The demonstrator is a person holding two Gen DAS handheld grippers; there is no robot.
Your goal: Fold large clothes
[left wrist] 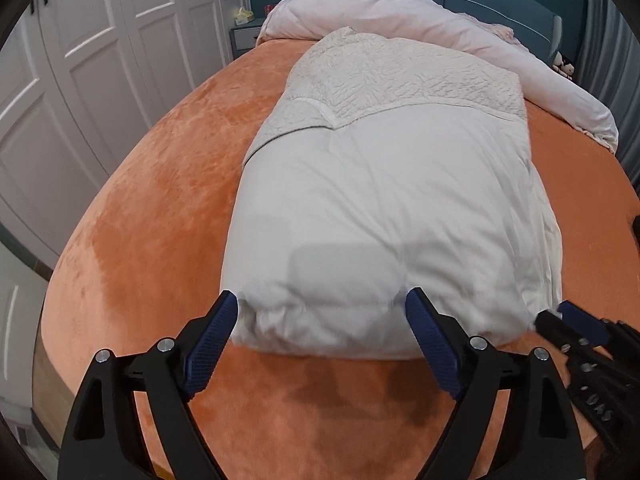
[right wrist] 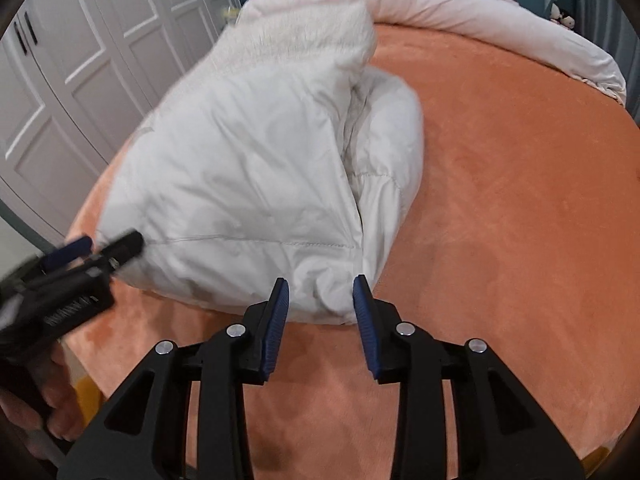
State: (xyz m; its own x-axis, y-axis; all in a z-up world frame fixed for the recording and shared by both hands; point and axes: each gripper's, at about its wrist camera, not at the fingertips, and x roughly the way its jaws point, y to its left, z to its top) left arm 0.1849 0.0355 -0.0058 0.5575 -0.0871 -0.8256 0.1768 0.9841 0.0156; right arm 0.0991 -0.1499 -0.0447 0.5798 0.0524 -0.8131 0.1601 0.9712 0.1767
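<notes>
A: While the bed (left wrist: pixel 160 184) carries the load, where does the coat (left wrist: pixel 392 216) lie?

B: On the orange cover, folded into a thick white bundle, well short of the pink quilt (left wrist: pixel 420 28) at the far end. Its long axis runs straight away from both tools, toward the headboard.

A: Which end faces the operator?

B: The rounded near end. The left gripper (left wrist: pixel 322 306) stands just in front of it, jaws spread wide and holding nothing; the fabric edge shows between the fingertips, but the pads do not press on it.

A: And the right gripper (right wrist: pixel 320 292)?

B: Jaws part open at the near right corner of the bundle. Fabric sits between the tips; whether the pads bite on it cannot be told.

A: Which hand is nearer?

B: Neither clearly. Judged from this, a next fold would carry the near end away along the long axis.
</notes>
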